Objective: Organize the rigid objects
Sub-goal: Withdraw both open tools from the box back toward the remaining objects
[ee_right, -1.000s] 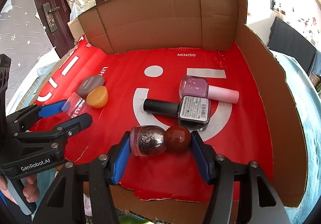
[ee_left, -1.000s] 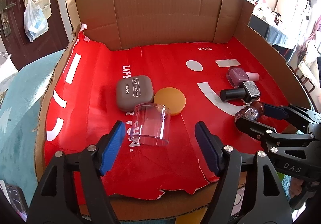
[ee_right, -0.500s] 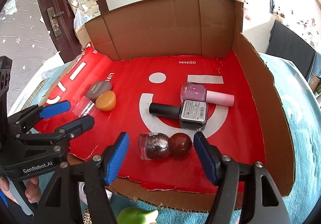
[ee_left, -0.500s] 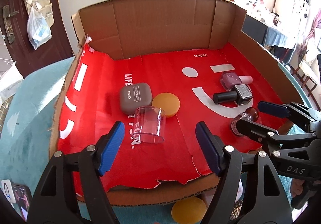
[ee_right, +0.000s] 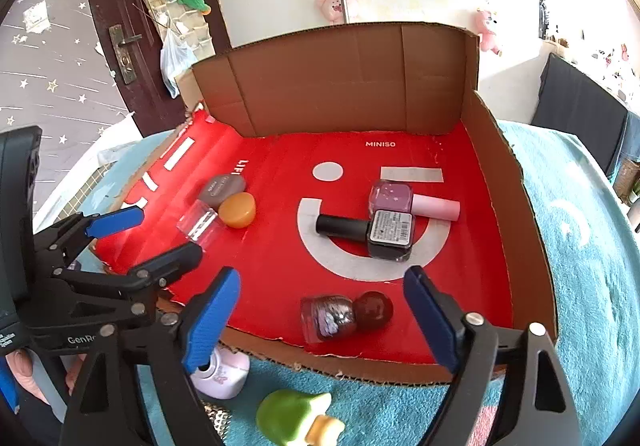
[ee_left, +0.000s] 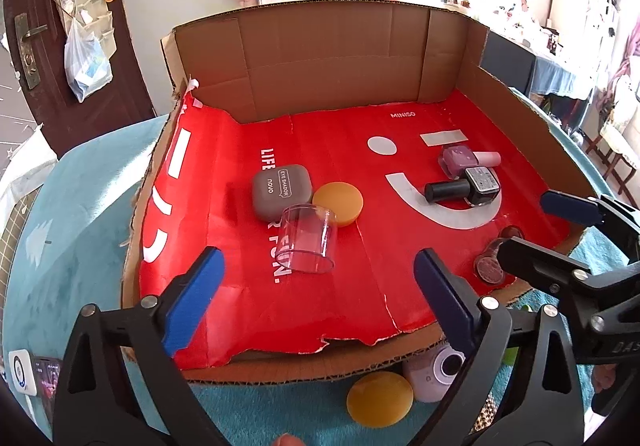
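Observation:
A cardboard box [ee_left: 332, 58] with a red liner holds the objects. A clear cup [ee_left: 308, 240] lies on its side in front of a grey eye shadow case [ee_left: 282, 192] and an orange disc [ee_left: 338, 202]. My left gripper [ee_left: 318, 256] hovers just short of the cup, its jaws opening and empty. On the right lie a pink polish bottle [ee_right: 400, 198] and a black one [ee_right: 372, 232]. A glitter bottle with a brown ball cap [ee_right: 344, 314] lies near the front edge. My right gripper [ee_right: 322, 278] is above it, jaws opening, pads clear of it.
On the teal cloth in front of the box lie a second orange disc [ee_left: 380, 398], a small white-lilac bottle [ee_right: 220, 374] and a green toy [ee_right: 296, 418]. The box has tall walls at the back and right, and its front edge is low and torn.
The right gripper has let go of the glitter bottle, which now lies on the liner. Both grippers have drawn back and up, and both jaws have spread wider.

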